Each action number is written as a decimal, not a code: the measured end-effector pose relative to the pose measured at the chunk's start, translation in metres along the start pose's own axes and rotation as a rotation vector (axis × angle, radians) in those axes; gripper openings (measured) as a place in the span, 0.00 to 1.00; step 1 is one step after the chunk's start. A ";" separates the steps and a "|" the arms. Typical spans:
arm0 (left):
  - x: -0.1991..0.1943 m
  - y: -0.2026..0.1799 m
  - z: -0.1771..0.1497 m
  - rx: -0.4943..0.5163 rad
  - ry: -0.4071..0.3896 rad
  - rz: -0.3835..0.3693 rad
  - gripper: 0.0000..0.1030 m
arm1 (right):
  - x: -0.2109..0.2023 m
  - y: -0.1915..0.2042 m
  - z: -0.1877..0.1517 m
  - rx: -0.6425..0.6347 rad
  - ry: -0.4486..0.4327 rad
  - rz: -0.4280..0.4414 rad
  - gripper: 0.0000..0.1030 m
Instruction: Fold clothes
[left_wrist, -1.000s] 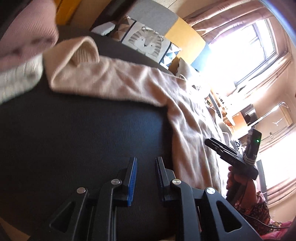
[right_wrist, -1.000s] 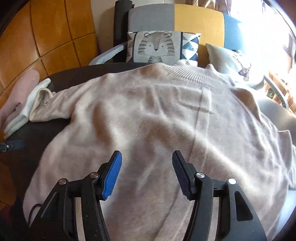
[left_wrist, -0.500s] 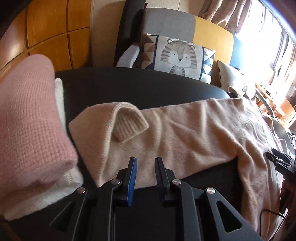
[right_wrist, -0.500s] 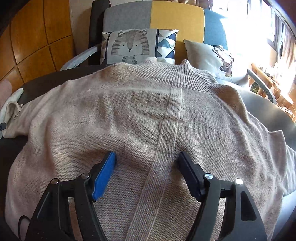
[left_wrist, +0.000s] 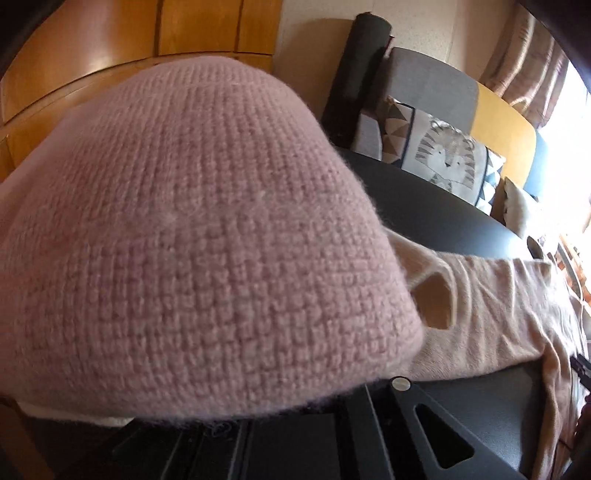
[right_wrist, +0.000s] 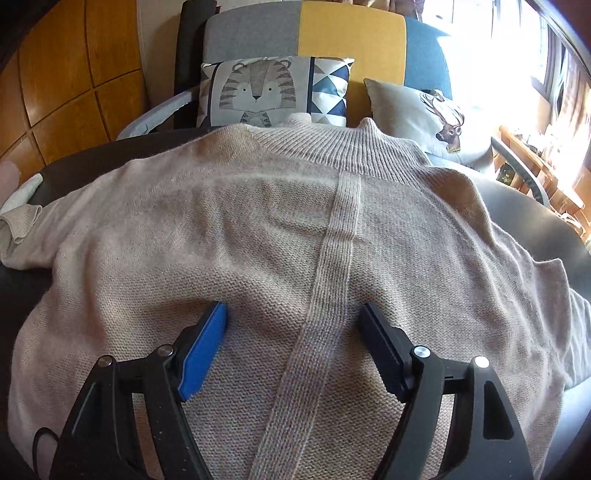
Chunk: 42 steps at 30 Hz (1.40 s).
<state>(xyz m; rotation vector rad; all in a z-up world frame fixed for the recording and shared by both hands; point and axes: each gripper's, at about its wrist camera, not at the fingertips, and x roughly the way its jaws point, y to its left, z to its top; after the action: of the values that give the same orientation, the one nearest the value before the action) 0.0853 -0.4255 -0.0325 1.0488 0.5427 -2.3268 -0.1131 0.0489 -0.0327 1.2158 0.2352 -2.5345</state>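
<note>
A beige knit sweater (right_wrist: 258, 229) lies spread flat on the black table (right_wrist: 92, 155), collar at the far side. My right gripper (right_wrist: 293, 314) rests on its back with the jaws opening; the ribbed centre band runs between the pads, which do not pinch it. In the left wrist view a folded pink knit (left_wrist: 203, 240) fills most of the picture and covers the fingertips of my left gripper (left_wrist: 291, 402), which is shut. I cannot see anything held in it. The sweater's left sleeve (left_wrist: 480, 302) with its turned cuff lies just right of the pink knit.
A folded white garment (right_wrist: 20, 192) sits under the pink one at the table's left edge. Behind the table stands a sofa with a tiger cushion (right_wrist: 258, 92) and a deer cushion (right_wrist: 424, 114). Wood panelling (right_wrist: 55, 74) lines the left wall.
The left gripper swung left from the sweater's sleeve to the folded pink knit, which now hides its fingers. The right gripper's jaws widened and it settled lower on the sweater's back.
</note>
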 end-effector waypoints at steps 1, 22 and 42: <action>0.000 0.012 0.004 -0.011 0.001 0.019 0.02 | 0.000 0.000 0.000 0.000 0.000 0.001 0.75; -0.048 -0.048 -0.012 0.307 -0.233 -0.104 0.15 | 0.002 -0.002 -0.002 0.017 -0.005 0.011 0.77; 0.014 -0.138 -0.004 0.695 -0.128 0.187 0.01 | 0.001 -0.002 -0.002 0.020 -0.008 0.014 0.77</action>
<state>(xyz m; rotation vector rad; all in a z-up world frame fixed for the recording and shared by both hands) -0.0042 -0.3190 -0.0265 1.1594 -0.4374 -2.4307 -0.1129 0.0512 -0.0349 1.2101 0.2001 -2.5353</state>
